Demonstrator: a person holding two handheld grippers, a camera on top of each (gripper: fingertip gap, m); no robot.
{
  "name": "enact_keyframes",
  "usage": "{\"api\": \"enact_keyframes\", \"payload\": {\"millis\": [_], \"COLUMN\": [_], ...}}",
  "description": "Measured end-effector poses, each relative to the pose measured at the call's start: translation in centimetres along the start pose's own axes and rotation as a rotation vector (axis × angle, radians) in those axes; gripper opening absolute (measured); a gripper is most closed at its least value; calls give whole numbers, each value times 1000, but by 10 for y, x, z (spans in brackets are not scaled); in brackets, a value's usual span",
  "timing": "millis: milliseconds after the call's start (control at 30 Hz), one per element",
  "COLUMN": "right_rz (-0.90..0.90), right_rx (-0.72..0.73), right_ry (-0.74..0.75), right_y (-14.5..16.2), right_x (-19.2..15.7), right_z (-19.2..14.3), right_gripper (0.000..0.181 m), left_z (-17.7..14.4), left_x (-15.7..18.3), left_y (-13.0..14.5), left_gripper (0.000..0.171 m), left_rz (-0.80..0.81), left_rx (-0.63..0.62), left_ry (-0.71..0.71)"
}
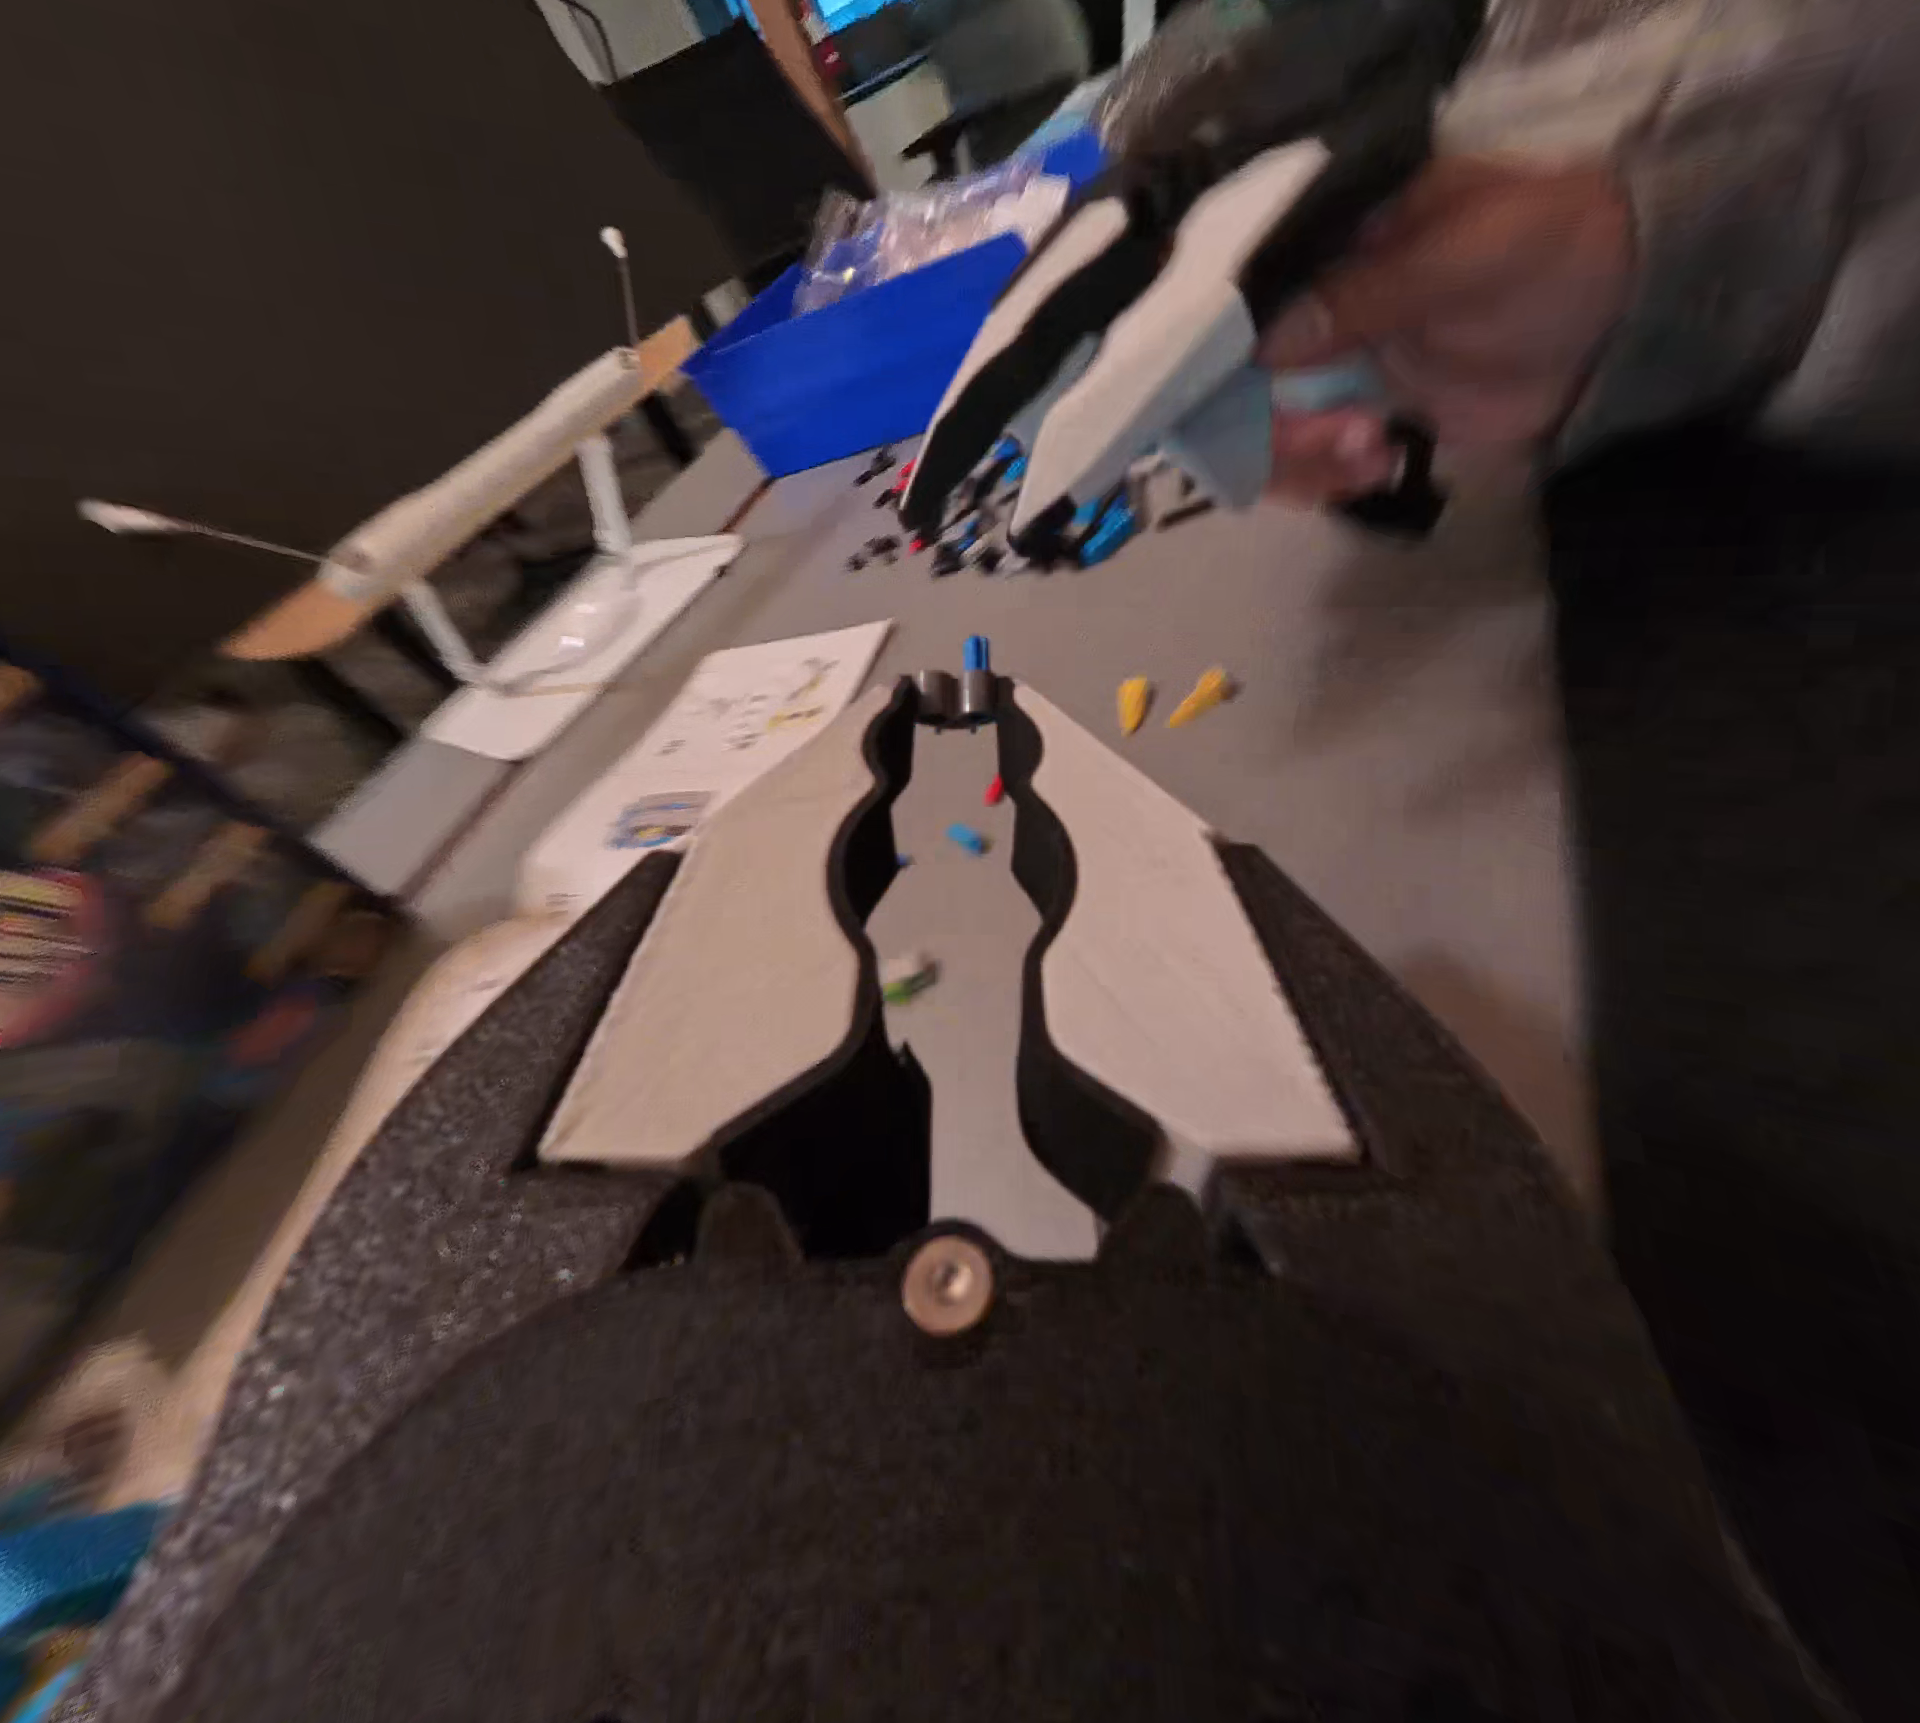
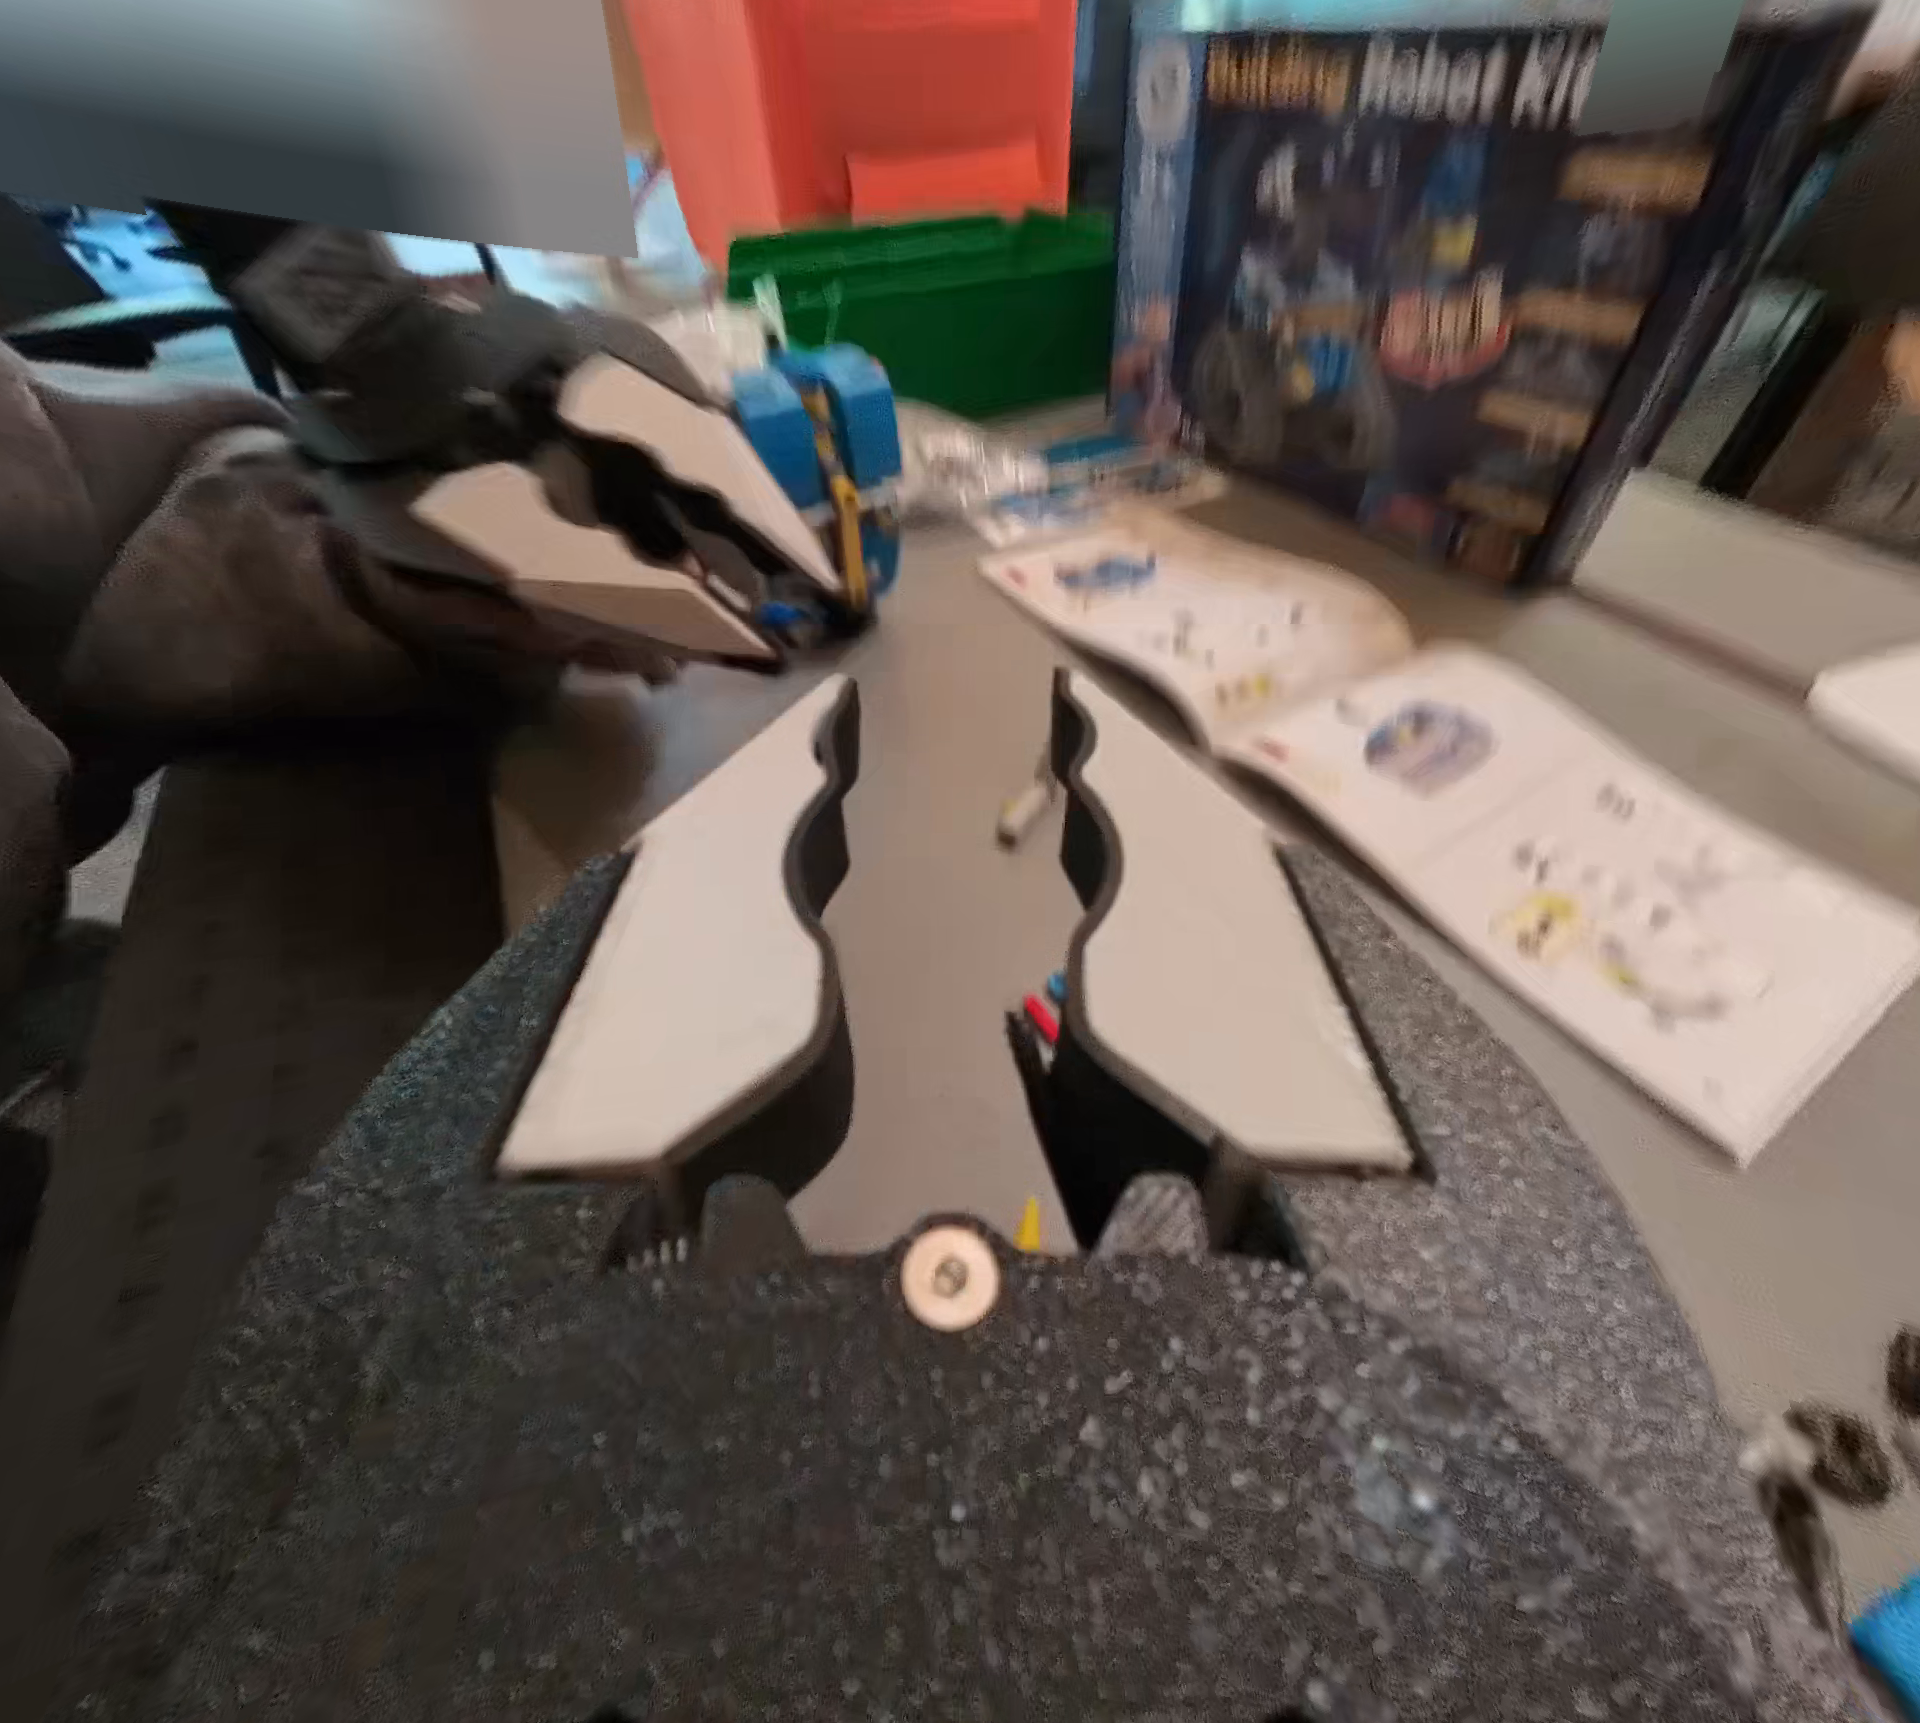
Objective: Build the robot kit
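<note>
The left gripper (image 1: 958,705), its black foam-clad body nearest the lens, pinches a small grey two-barrel plastic connector with a blue pin (image 1: 964,686) at its tips, above the grey tabletop (image 1: 1351,790). Two yellow cone pieces (image 1: 1169,699) lie just right of it; an open white instruction booklet (image 1: 758,728) lies left. The right gripper (image 2: 954,699) is spread and holds nothing, hovering beside a pile of small black, blue and red parts (image 1: 966,530). A blue plastic bin (image 1: 852,364) stands behind.

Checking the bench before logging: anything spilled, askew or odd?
Small building pieces lie scattered loose on the grey table, two yellow cones apart from them. Nothing looks damaged; both views are blurred.
</note>
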State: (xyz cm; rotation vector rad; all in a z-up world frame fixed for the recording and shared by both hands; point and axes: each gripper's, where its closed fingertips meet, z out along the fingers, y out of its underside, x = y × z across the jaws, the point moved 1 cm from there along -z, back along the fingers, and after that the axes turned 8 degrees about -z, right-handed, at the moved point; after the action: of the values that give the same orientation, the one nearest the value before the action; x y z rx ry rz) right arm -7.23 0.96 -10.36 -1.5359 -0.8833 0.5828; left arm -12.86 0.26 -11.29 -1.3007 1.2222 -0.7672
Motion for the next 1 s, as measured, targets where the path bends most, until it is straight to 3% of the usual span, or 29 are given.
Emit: {"api": "enact_keyframes", "payload": {"millis": [67,100,200,267,333,467,1000], "right_rz": [62,78,96,148,213,147,112], "right_rx": [-168,-275,-568,-574,-578,-671,-655], "right_ry": [-40,-89,-79,-24,-7,108,71], "right_y": [27,41,81,88,97,113,116], "right_x": [14,16,37,47,42,43,47], "right_z": [5,9,27,45,58,62,75], "right_gripper": [42,34,44,26,25,26,7], "left_z": [-2,-3,-1,0,1,3,10], "left_x": [1,4,5,-1,-2,-1,-9], "left_y": [12,17,24,30,35,42,62], "left_gripper": [15,15,15,15,15,15,15], "left_rz": [187,224,246,239,207,171,61], "left_rx": [-42,-53,-76,-105,-126,-156,-241], "left_ry": [-68,-72,-89,-119,-113,-86,-70]}}
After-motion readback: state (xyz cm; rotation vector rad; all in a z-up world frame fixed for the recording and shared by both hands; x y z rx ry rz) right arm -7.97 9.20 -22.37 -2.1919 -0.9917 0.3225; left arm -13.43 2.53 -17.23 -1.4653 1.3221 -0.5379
